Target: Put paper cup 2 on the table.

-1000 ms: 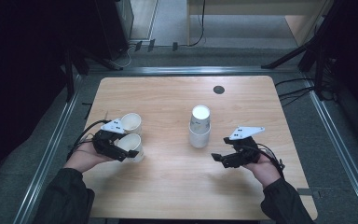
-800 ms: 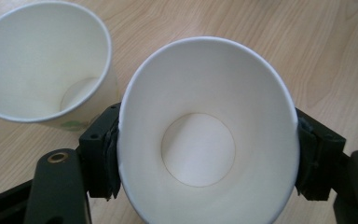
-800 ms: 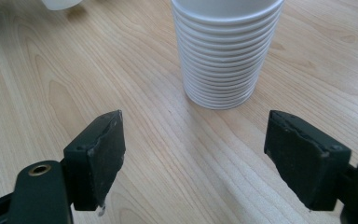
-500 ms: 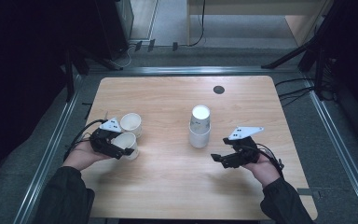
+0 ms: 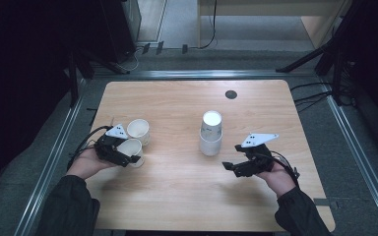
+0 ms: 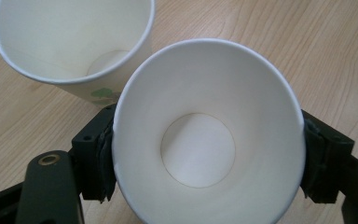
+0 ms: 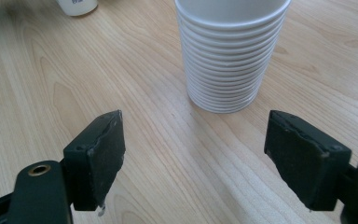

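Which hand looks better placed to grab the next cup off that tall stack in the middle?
The right. Its claw stands open with nothing in it and points at the stack of cups close ahead. The left claw, whose jaws have just been opening, has a single cup between them, beside another cup.

Lab or test cell — a lone wooden table [image 5: 177, 196] with a round cable port [image 5: 231, 94], boxed in by aluminium rails [image 5: 49, 167] on grey floor. Dark surroundings, black stand legs [image 5: 320, 59], cables [image 5: 211, 29] trailing — a staged recording setup, not a home.
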`<state>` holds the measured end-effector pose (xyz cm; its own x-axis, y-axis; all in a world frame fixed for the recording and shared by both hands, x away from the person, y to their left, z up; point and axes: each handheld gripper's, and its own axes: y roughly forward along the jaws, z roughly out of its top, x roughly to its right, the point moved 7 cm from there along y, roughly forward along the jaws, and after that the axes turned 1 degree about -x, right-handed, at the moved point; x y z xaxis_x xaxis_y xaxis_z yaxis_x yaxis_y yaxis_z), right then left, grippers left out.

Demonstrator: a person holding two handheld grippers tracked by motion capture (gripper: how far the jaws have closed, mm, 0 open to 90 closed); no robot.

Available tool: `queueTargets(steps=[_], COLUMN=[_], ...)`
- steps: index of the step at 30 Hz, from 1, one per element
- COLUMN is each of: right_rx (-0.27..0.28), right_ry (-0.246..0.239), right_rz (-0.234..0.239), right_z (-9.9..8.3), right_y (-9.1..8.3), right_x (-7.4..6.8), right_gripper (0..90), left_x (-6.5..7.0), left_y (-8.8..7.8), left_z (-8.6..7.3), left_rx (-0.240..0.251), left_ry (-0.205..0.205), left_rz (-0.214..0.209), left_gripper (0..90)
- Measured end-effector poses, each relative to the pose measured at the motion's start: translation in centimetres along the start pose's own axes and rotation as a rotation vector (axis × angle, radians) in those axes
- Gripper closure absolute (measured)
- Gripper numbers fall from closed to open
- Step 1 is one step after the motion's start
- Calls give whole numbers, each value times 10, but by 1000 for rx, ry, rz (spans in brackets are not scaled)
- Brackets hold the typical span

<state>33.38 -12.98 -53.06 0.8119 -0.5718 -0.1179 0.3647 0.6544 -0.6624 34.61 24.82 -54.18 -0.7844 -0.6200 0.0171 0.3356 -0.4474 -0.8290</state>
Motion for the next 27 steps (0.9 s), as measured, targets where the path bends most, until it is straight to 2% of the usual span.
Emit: queueTargets(steps=[13,27], right_rx=[-5,-9], right_ry=[-7,-28], right_rz=[0,8], right_z=[-1,0], right_y=[1,2], right_x=[0,-2], right_gripper=[206,205], left_x=[1,4], left_y=[3,5], left_z=[-1,0], left_rx=[-4,-24], left_ry=[7,-31], left_rz=[-7,-26], left_gripper=[202,125])
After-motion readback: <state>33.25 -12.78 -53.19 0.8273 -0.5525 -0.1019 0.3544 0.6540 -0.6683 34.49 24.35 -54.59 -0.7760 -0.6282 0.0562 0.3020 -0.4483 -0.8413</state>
